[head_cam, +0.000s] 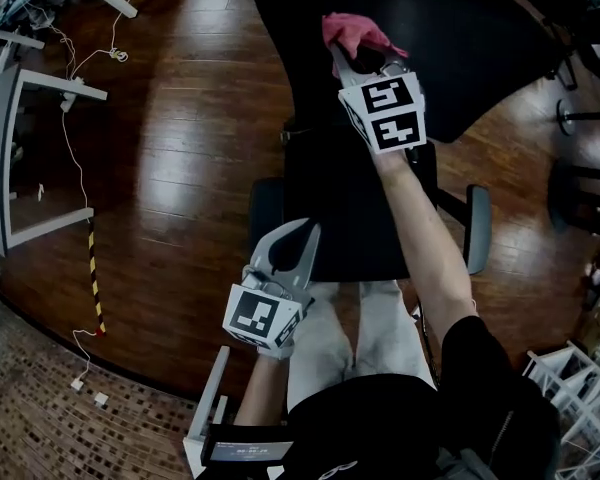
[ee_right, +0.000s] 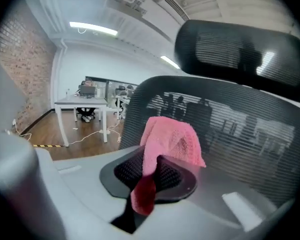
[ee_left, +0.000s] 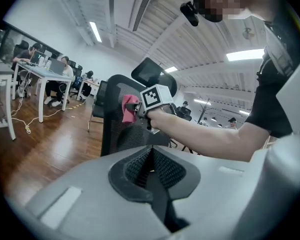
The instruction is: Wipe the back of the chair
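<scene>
Nearest the person, the left hand-held gripper hangs low over the light-trousered knees. Its jaws are pressed together with nothing between them, and it takes no part in the work.

Beyond it stands the black office chair with the padded seat facing the person and a grey armrest at the side.

Further out, the right arm reaches across the seat. The right hand-held gripper pinches a pink fluffy cloth: one fold is clamped between the pads and the rest stands up above the jaws.

The cloth is held against, or just beside, the black mesh backrest, at its upper part on the side that faces the seat. Actual contact cannot be confirmed. The dark curved headrest sits above and is untouched.

Status, as a judgement:
- Done: the cloth is gripped and brought to the backrest.
- Under way: wiping is at most just beginning.
- Remaining: no streak or damp mark shows any area already covered, so the full width and lower part of the mesh should be treated as not yet wiped.

Behind the chair lies brown wooden floor.
</scene>
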Demonstrator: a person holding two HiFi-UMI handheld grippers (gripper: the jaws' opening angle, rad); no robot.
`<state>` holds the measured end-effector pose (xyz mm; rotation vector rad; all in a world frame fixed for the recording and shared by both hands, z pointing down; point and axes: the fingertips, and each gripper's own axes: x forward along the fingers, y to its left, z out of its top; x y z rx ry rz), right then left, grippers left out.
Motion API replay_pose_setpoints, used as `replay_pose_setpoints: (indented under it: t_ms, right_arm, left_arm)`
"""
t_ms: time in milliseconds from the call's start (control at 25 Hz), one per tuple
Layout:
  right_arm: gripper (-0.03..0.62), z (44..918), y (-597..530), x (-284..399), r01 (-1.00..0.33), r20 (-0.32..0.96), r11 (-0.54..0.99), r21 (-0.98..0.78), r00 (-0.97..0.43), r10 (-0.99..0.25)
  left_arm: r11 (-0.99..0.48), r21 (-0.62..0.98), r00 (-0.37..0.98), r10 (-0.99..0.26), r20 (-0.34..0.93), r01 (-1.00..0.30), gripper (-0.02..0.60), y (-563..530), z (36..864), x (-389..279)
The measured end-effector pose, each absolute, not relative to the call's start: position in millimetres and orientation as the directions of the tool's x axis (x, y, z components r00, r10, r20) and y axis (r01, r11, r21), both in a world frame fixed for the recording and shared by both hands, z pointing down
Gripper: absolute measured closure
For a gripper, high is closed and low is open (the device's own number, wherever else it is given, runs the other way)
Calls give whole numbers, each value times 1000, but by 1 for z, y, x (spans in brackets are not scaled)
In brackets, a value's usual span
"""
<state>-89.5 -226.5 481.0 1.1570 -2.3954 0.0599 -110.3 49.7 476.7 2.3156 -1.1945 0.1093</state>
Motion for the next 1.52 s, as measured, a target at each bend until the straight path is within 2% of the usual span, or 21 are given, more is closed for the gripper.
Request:
replay_pose_setpoints:
  t_ms: [320,560,840,1520]
  right_arm:
    - [554,472,-214,-208,-610,417,778,146,-675,-608]
    - [554,462,-219,-216,-616,399,776,135,-683,-611]
    - [554,449,-240,-151,-700,375,708,92,-635,-676]
    - [554,445,-257,127,-884,386,461,81,-398,-832]
  left_arm:
    - [-415,423,558,-772,306,-806,591,58,485,-157]
    - [-405,424,551,-773,315,-810,591,59,487,-170]
    - [-469,420,609,-728,313,-777,591,43,484,-147]
    - [-663,389,769,-555,319,-640,591,28,475,20]
